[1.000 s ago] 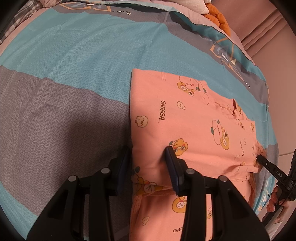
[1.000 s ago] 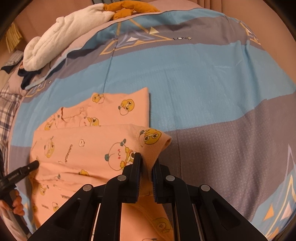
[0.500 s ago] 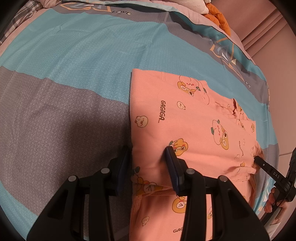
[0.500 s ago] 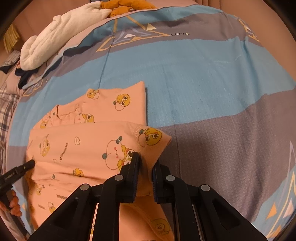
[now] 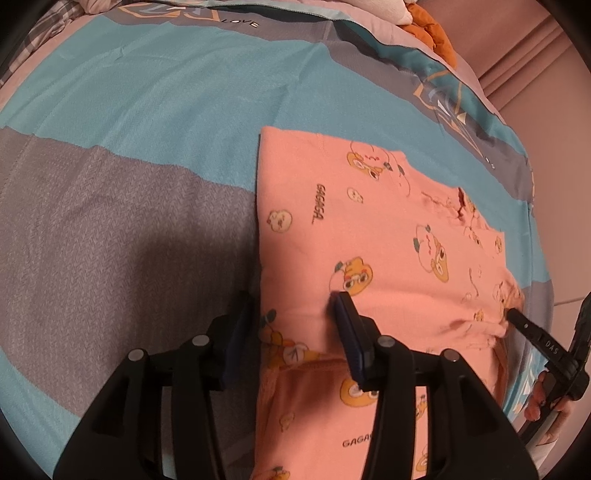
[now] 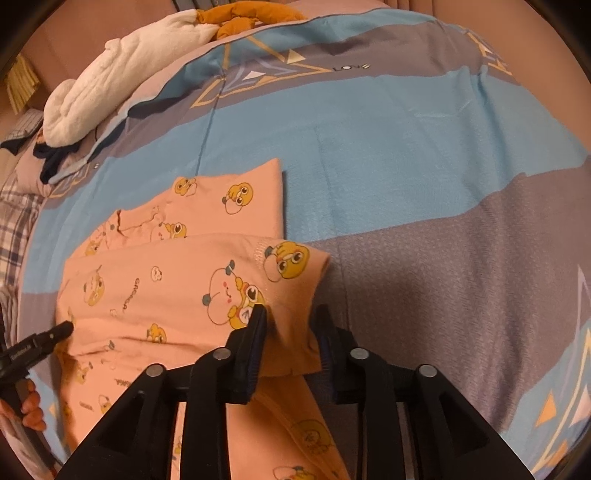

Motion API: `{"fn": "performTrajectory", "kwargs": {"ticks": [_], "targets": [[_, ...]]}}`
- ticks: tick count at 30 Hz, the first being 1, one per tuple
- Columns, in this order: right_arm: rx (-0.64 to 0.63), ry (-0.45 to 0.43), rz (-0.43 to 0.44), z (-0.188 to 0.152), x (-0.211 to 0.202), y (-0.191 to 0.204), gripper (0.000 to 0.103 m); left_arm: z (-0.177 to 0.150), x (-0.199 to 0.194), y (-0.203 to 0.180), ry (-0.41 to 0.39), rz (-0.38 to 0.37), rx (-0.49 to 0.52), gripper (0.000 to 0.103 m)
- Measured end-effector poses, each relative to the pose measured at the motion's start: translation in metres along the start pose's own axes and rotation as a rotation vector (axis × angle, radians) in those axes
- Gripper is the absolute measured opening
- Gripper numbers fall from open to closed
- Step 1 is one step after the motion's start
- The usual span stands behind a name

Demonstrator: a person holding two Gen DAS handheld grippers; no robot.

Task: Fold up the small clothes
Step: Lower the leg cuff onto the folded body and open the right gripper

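Readable text: "GAGAGA.." printed repeatedly on the pink garment (image 5: 369, 236), "LOVE" on the bedspread (image 5: 147, 110) near its far end, "DAS" on the right gripper's finger in the left wrist view. Garment: salmon pink, cartoon duck print, lying partly folded on the bedspread's teal and grey bands, one layer laid across the lower part. Left gripper (image 5: 291, 314) jaws wide apart, straddling the garment's left edge, one finger on the grey band, the other resting on the fabric; nothing clamped. Right gripper (image 6: 290, 325) jaws parted, a raised fold of the garment's right corner between them; cannot tell if the pads touch the cloth. Surroundings: white bundled cloth (image 6: 122, 77) and an orange plush item (image 6: 247, 14) at the far end of the bed, dark clothing and plaid fabric at far left, all well apart from the garment. Bare bedspread on all far and outer sides of the garment; bed edge drops off beyond the right-hand corner in the left view.
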State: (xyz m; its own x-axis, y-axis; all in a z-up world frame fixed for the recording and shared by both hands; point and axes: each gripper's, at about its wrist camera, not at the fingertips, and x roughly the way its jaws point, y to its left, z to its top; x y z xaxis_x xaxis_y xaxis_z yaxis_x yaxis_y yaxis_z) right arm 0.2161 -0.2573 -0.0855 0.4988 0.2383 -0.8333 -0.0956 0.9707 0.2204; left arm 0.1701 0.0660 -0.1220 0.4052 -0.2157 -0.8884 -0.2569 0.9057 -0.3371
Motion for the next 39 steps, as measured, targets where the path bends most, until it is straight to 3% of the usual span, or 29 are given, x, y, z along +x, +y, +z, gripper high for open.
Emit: {"fn": "performTrajectory", "kwargs": {"ticks": [10,26,39], "targets": [[-0.008,-0.005,0.007,-0.009,-0.009,0.0,0.029,-0.019,-0.009,0.005,0.018,-0.03,-0.009,0.052],[0.01,0.008,0.013,-0.017,0.001,-0.003,0.029,-0.026,-0.007,-0.002,-0.003,0.003,0.013,0.055],[0.035,-0.013,0.027,-0.024,0.001,-0.007,0.032,-0.025,-0.004,-0.007,-0.01,-0.002,0.019,0.068]]}}
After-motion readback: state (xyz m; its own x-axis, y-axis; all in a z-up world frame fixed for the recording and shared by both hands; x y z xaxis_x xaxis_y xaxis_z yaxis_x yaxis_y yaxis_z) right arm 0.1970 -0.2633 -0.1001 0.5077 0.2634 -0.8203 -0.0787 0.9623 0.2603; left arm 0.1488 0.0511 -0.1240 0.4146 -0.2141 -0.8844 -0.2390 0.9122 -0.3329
